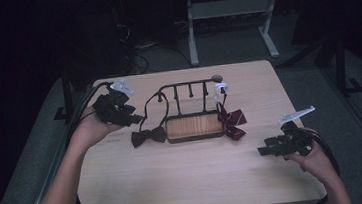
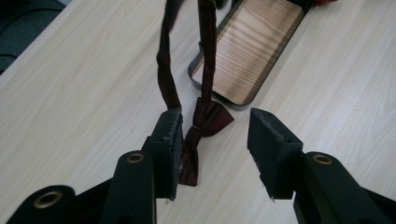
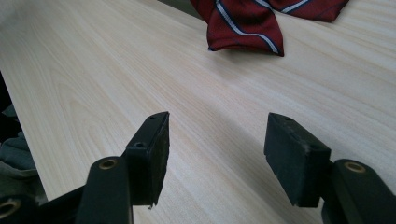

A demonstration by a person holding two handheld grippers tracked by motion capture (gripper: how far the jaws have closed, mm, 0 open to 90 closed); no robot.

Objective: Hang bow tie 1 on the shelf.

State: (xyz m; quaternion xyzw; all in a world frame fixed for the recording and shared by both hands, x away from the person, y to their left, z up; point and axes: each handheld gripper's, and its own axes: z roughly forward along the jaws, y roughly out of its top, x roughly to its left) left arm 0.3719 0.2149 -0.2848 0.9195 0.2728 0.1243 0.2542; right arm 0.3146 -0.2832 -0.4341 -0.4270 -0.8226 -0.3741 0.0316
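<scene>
A black wire rack with a wooden base [image 1: 194, 126] stands mid-table. A dark maroon bow tie [image 1: 148, 136] lies on the table at the rack's left end, its strap looped up over a rack peg. In the left gripper view the bow tie [image 2: 201, 126] lies between the spread jaws, its strap [image 2: 164, 65] running up past the wooden base [image 2: 247, 51]. My left gripper [image 1: 131, 117] is open just above it. A red striped bow tie [image 1: 232, 122] hangs at the rack's right end and rests on the table; it [image 3: 247, 25] lies ahead of my open right gripper [image 1: 266, 150], well apart.
The wooden table [image 1: 186, 182] has bare room across its front half. A white tag or clip [image 1: 221, 89] sits at the rack's right top. Beyond the table stand a white desk frame [image 1: 230, 12] and dark floor.
</scene>
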